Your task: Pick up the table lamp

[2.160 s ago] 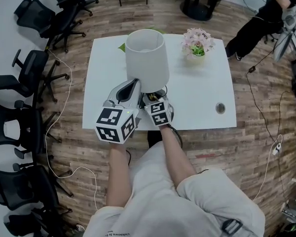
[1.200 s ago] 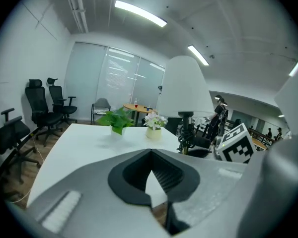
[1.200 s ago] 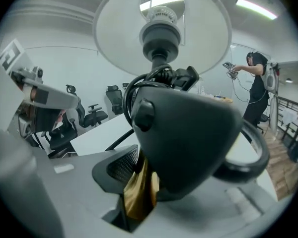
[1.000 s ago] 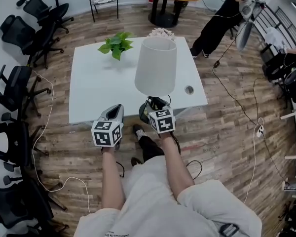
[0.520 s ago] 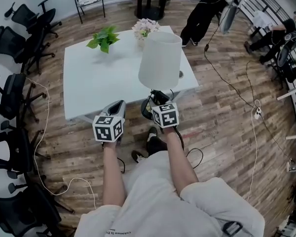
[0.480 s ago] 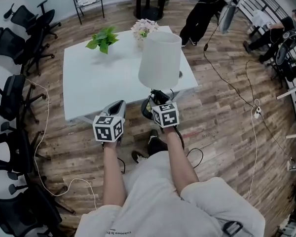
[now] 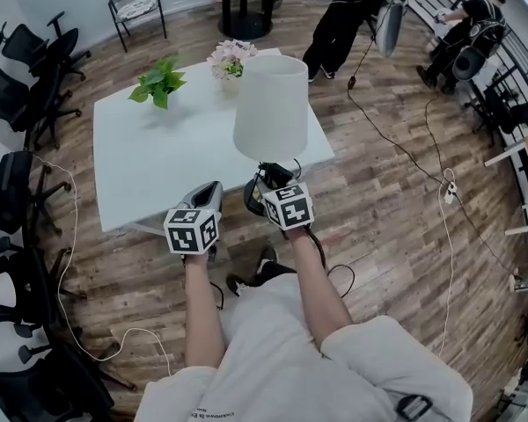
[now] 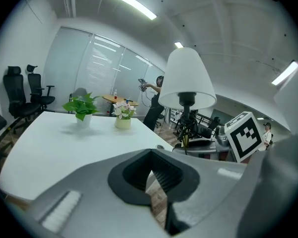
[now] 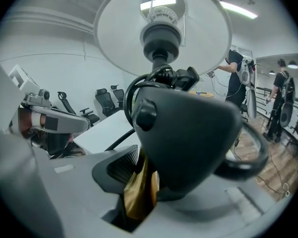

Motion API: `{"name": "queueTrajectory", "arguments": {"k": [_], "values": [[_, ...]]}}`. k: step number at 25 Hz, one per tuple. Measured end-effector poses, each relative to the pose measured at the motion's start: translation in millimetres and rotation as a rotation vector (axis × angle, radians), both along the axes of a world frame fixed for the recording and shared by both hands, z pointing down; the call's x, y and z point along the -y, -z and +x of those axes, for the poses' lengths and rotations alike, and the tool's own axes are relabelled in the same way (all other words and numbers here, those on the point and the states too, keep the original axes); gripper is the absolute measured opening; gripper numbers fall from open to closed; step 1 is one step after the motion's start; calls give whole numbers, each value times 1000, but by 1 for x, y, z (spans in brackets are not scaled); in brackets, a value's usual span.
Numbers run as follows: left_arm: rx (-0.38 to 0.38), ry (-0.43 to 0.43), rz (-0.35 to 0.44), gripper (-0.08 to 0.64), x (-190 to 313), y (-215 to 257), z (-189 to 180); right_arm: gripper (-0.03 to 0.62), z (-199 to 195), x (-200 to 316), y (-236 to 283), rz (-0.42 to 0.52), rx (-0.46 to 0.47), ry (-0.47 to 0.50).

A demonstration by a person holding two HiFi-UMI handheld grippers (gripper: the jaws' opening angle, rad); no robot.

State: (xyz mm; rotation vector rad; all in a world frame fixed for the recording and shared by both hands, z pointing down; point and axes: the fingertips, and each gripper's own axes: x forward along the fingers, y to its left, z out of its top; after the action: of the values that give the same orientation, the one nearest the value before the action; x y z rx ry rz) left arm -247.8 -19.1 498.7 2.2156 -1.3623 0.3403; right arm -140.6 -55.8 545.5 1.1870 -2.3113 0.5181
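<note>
Right gripper (image 7: 266, 185): fingers (image 9: 120, 168) clamped narrow on the table lamp (image 7: 271, 108), low at its base. In the right gripper view a brass-coloured bit of the lamp sits btw the fingers, w/ the dark base housing bulging just above them. A black cord (image 9: 130, 99) loops round the base, right over the fingers. Lamp is upright, white shade straight above the right fingers. Nothing else holds it. In the left gripper view it stands off past the counter's (image 7: 145, 161) near corner, not resting on it.

Left gripper (image 7: 209, 189): fingers closed together, nothing btw them. It sits just left of the right fingers at approx the same height, apart from the lamp.

The white counter lies ahead of both sets of fingers. A green pot plant (image 7: 158, 79) and a pot of pale flowers (image 7: 228, 58) stand at its far side, well ahead of the left fingers and near each other. A person in black (image 7: 339, 20) stands on the wood floor well beyond the right fingers. Black office chairs (image 7: 18, 104) are far out to the left of the left fingers.
</note>
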Motion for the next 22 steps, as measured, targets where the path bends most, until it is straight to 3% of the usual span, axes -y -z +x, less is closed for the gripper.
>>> {"name": "queueTrajectory", "arguments": {"k": [13,22], "values": [[72,-46,8,2,39,-2,63,135,41,42,-5,10,27,-3],[92,-59,23,2,60,4,64,135,38,65,2,42,36,4]]}}
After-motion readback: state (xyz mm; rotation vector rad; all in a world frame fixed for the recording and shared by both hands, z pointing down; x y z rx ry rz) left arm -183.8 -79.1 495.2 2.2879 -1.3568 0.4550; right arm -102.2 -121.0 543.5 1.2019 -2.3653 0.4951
